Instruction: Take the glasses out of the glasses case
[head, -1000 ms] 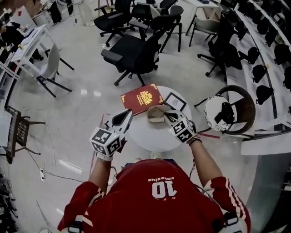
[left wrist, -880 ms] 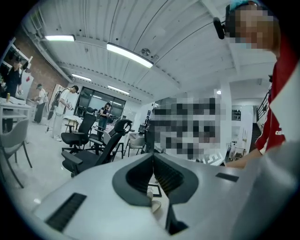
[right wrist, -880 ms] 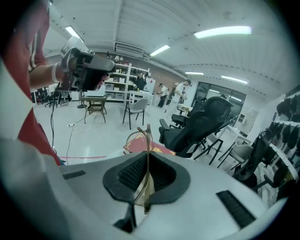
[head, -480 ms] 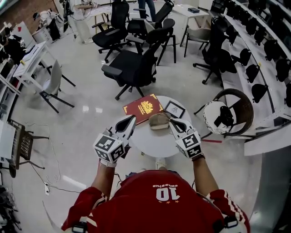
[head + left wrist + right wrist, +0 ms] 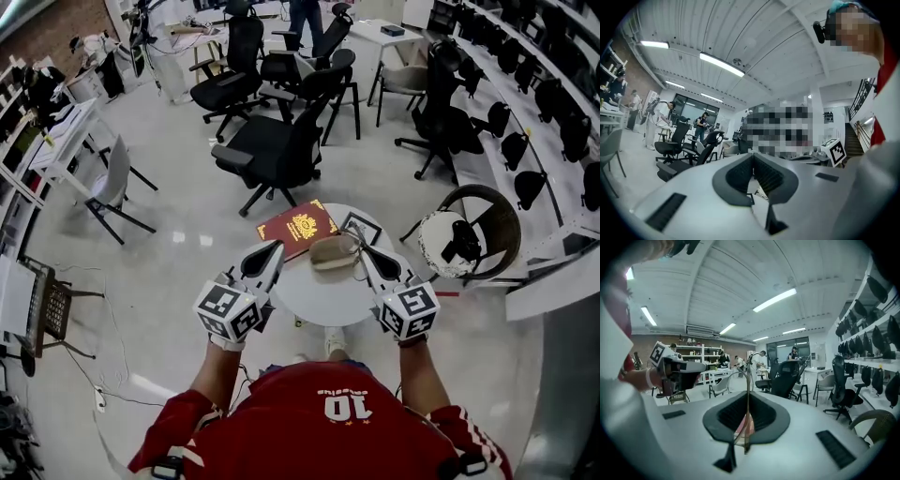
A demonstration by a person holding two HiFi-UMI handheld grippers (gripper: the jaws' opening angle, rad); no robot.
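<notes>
In the head view the left claw sits left of centre, tips over the left edge of the round white desk. In the left gripper view the same left claw has its ribbed pads pressed together with nothing between them. A red book with a gold emblem lies just above it on the far left part of the desk. To the right of the book, near the middle of the frame, the tan glasses case rests on the desk, between the two claws. The right claw has its tip at the case's right end. In the right gripper view the right claw is clamped on a thin arm of the glasses, and the wire frame curves up and to the left above the pads. Just beyond the case lies a small framed card. Further right, off the desk, stands a wicker chair.
</notes>
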